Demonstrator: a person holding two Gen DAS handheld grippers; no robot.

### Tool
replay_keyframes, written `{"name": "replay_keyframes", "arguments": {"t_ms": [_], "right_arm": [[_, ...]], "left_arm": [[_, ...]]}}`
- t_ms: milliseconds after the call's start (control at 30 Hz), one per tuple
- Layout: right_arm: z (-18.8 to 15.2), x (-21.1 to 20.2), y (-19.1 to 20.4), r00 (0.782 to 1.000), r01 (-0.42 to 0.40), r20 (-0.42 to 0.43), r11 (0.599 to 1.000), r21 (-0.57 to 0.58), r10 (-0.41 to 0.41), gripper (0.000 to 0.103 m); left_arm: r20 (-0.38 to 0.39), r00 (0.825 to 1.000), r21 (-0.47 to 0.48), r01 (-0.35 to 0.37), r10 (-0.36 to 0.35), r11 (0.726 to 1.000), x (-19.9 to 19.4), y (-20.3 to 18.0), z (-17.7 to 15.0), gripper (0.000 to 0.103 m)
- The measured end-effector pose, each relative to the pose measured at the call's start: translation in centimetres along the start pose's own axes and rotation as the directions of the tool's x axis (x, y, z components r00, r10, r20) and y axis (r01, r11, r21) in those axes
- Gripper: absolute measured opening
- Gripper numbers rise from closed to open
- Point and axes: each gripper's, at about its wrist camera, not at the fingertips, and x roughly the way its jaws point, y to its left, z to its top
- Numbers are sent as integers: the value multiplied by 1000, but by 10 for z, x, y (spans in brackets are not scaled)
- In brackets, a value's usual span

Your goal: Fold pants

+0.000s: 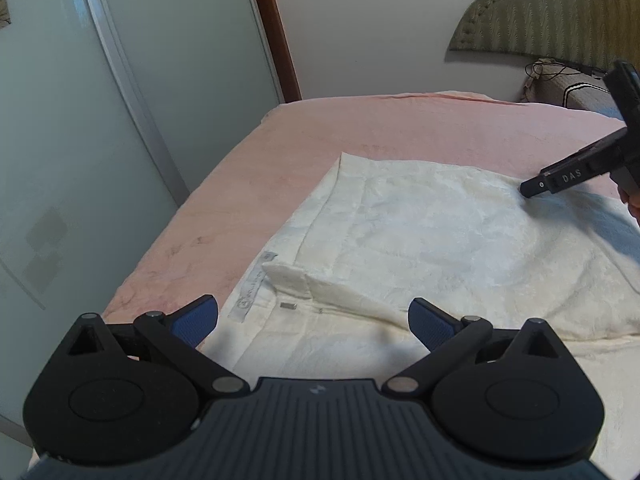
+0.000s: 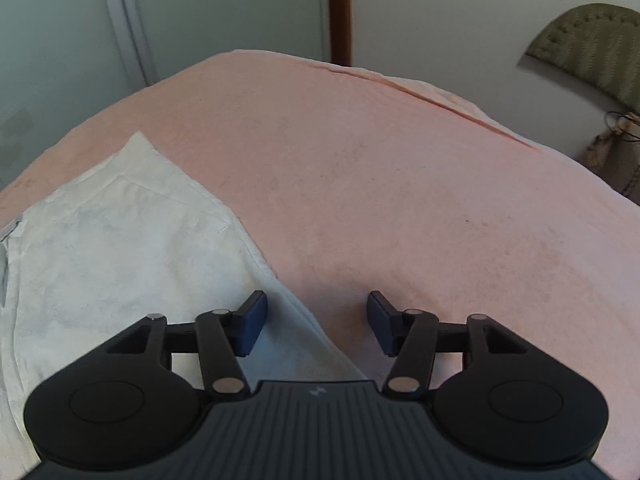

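White pants (image 1: 420, 240) lie flat on the pink bed (image 1: 360, 136), waistband with its label and metal clasp near my left gripper (image 1: 313, 322). That gripper is open and empty, its jaws spread wide just above the waistband. My right gripper (image 2: 317, 320) is open and empty, its jaws straddling the far side edge of the pants (image 2: 120, 248). It also shows in the left wrist view (image 1: 532, 190) at the pants' far right edge, touching or just above the cloth.
A pink bedsheet (image 2: 400, 200) covers the bed. Frosted wardrobe doors (image 1: 120, 120) stand close along the bed's left side. A padded green headboard (image 1: 552, 20) and a pillow (image 1: 576, 96) with cables are at the far right.
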Motion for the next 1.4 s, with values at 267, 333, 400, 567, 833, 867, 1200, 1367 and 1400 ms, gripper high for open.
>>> {"name": "replay_keyframes", "arguments": {"t_ms": [267, 333, 400, 567, 833, 867, 1200, 1367, 1400], "right_arm": [[-18, -25, 32, 998, -2, 63, 989, -145, 11, 10], [-28, -44, 58, 991, 78, 129, 966, -247, -47, 9], [-45, -65, 91, 976, 155, 199, 914, -375, -84, 9], [-104, -95, 156, 956, 256, 274, 756, -603, -105, 9], [-150, -107, 180, 948, 278, 301, 726, -629, -102, 9], [-154, -106, 183, 944, 291, 309, 722, -628, -111, 9], [-183, -189, 238, 946, 218, 322, 811, -543, -39, 8], [-227, -226, 293, 967, 55, 242, 854, -518, 85, 8], [-234, -224, 302, 969, 48, 232, 853, -520, 87, 8]], "left_arm": [[-48, 995, -93, 82, -87, 992, 41, 0, 39, 103], [-57, 991, -128, 116, -125, 985, 48, 4, 52, 100], [-26, 984, -190, 167, -175, 967, 48, 11, 65, 101], [45, 961, -328, 273, -274, 904, 55, 23, 93, 103], [-86, 954, -463, 216, -286, 860, 91, 32, 103, 50], [-109, 948, -467, 218, -300, 857, 92, 34, 99, 39], [-64, 927, -322, 331, -369, 887, -26, 103, -3, 11], [-116, 939, -292, 280, -324, 915, -45, 127, -66, 12], [-140, 938, -301, 263, -316, 917, -40, 130, -79, 12]]}}
